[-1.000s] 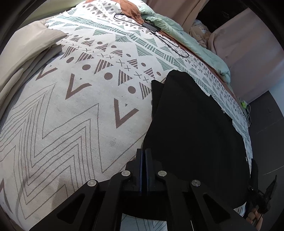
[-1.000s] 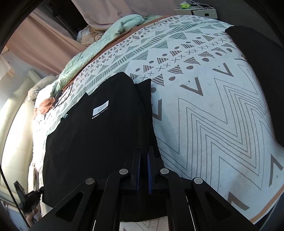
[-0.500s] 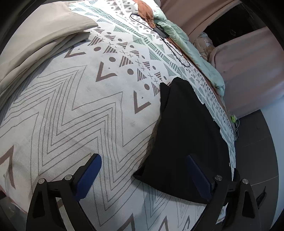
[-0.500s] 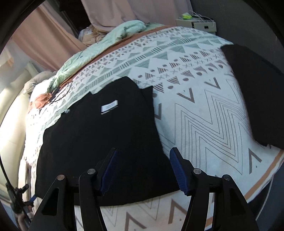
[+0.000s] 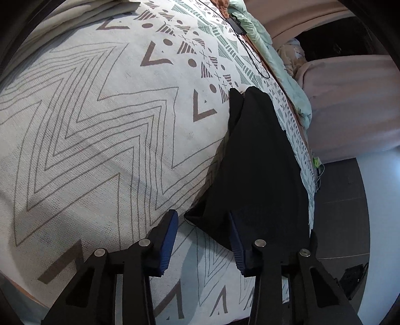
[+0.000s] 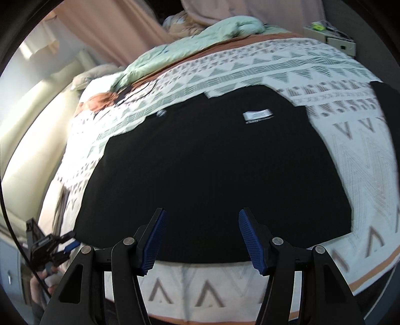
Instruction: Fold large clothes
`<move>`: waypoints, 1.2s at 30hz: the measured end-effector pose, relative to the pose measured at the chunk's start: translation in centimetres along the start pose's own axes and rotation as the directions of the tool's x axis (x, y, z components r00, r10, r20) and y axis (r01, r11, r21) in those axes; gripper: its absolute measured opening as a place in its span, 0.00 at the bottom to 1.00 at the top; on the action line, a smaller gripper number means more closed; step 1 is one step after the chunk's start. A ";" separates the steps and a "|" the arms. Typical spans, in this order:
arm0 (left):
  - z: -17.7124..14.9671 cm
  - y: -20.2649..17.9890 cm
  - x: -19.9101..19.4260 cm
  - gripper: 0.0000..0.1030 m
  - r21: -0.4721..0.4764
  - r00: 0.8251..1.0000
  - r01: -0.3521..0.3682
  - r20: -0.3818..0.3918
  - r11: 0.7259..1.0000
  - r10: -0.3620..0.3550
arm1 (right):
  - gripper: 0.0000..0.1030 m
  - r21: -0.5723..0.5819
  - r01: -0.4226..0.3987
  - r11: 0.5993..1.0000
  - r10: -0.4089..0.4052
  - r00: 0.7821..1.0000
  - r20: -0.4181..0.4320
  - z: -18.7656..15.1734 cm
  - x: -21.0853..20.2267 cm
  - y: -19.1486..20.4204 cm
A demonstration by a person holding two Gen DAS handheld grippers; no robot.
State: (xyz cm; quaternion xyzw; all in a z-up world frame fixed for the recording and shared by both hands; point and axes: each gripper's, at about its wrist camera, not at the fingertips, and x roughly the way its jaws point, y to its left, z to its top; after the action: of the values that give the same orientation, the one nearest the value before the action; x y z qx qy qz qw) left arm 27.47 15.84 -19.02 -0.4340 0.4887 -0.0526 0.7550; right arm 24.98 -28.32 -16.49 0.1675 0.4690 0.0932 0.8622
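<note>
A large black garment [image 6: 215,165] lies flat on the patterned bedspread [image 6: 275,62], with a white label [image 6: 257,115] near its far edge. In the left wrist view the garment [image 5: 260,160] runs away along the bed's right side. My left gripper [image 5: 203,220] is open, its jaws standing either side of the garment's near corner, holding nothing. My right gripper [image 6: 201,220] is open and empty above the garment's near edge. The other gripper [image 6: 50,247] shows at the far left of the right wrist view.
The bedspread [image 5: 100,125] covers the bed. A mint quilt [image 6: 200,42] and a black cable [image 5: 252,55] lie at the far end. Beige folded fabric [image 5: 75,7] lies at top left. Another black cloth [image 6: 387,105] lies at the right edge. A white box [image 6: 335,37] stands beyond the bed.
Both grippers were shut on the garment's edge a second ago and have opened and let it go. Both have pulled back; the right view now faces the garment more squarely.
</note>
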 end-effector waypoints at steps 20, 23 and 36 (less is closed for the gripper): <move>0.9 -0.7 2.2 0.33 -0.035 0.998 0.064 0.015 0.997 -0.063 | 0.34 -0.157 0.043 0.987 -0.073 0.979 -0.189 -3.1 9.0 6.3; 0.8 -0.7 2.2 0.32 -0.056 0.998 0.064 0.022 0.996 -0.063 | 0.33 -0.152 0.063 0.986 -0.090 0.979 -0.182 -1.8 9.8 6.2; 0.6 -1.2 2.5 0.32 -0.125 0.998 0.050 0.041 0.991 -0.045 | 0.33 -0.119 0.102 0.988 -0.117 0.985 -0.128 4.4 11.7 5.3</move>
State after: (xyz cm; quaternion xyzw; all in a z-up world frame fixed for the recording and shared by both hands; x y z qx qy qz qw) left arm 29.60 14.22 -19.84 -0.4931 0.4660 -0.0314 0.7340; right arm 34.99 -20.58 -21.41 0.0861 0.5284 0.0827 0.8406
